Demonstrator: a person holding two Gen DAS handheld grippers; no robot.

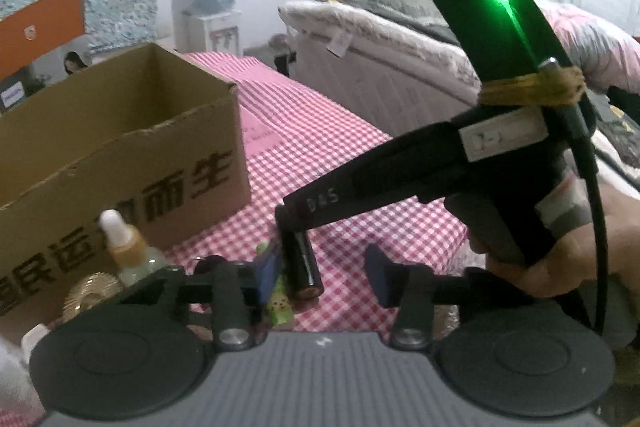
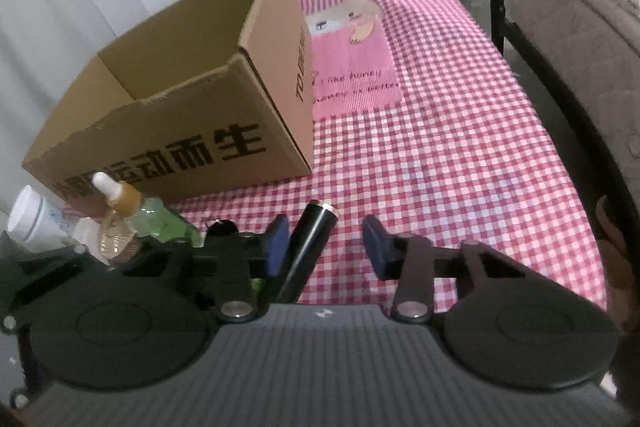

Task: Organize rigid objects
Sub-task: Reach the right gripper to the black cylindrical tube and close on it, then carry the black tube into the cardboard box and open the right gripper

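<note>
two hand-held grippers, jaws apart, pads pressing on nothing. left gripper: one black cylinder lies on the checked cloth just inside its left pad, at 11 o'clock. right gripper: the same cylinder leans beside its left pad. one dropper bottle at 10 o'clock; one open cardboard box beyond.
</note>
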